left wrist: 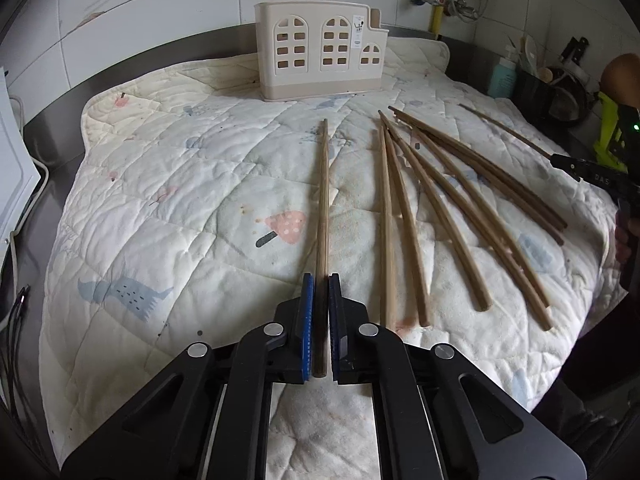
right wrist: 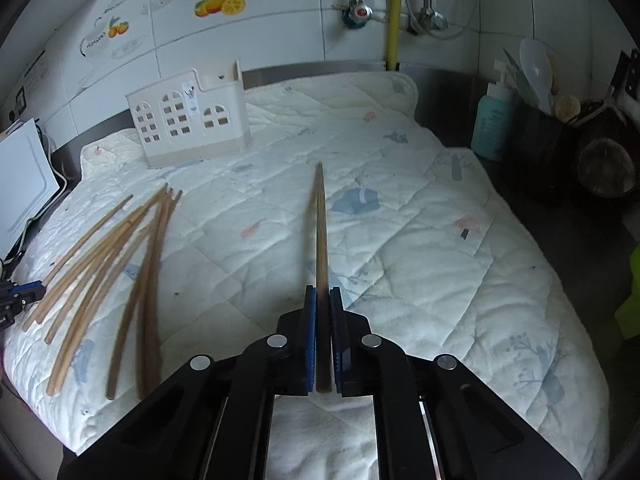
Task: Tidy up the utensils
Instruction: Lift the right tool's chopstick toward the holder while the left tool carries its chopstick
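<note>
Black jaws with blue pads fill the bottom of both wrist views. Each gripper, left gripper (left wrist: 320, 320) and right gripper (right wrist: 322, 332), is clamped on the thick end of one wooden chopstick: the left chopstick (left wrist: 323, 200) and the right chopstick (right wrist: 320, 224) point away up the frame. Each stick looks light, stiff, smooth and likely slippery, so a hold near the thick end seems sound, though the long tip may swing. Loose chopsticks (left wrist: 452, 208) fan across a soft quilted mat (left wrist: 168, 184) covering the bench. Farthest, at upper centre, stands a cream plastic holder (left wrist: 322, 56) with arched window cutouts, upright on the mat.
</note>
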{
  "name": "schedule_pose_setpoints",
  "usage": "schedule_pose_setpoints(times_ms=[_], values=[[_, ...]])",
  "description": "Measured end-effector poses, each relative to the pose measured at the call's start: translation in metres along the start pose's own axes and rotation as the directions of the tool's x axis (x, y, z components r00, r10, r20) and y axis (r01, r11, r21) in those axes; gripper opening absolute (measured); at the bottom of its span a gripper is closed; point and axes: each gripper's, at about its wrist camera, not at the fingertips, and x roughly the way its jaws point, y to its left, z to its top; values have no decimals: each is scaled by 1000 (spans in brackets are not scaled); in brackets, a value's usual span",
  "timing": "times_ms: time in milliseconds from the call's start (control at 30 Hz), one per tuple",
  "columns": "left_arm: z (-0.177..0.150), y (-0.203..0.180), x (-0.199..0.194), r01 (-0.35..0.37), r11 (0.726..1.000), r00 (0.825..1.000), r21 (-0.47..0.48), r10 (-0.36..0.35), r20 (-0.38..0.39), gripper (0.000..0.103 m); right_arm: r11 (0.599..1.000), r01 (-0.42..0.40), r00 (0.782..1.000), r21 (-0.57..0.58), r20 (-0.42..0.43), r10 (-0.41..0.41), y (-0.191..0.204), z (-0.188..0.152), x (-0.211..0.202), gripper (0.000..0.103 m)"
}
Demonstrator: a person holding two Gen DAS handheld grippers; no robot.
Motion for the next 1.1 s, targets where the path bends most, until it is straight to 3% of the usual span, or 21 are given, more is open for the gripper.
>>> schedule_pose_setpoints(times_ms=[333,700,1000,1100], values=[[7,-7,-37,34,998,994,-59,-28,105,5,997,-20,992,-77,121,29,29,23,-53,7],[22,-5,-60,47,993,988,-105,-31,152,5,986,-106,980,-128,155,126,50,54,-80,7],[59,-1,-71,34,996,984,-85,-18,177,5,965,-210,961,-159,150,234,57,115,-89,7],[78,0,-76,32,997,980,-77,-17,198,5,960,-211,955,-184,171,243,62,143,-92,7]])
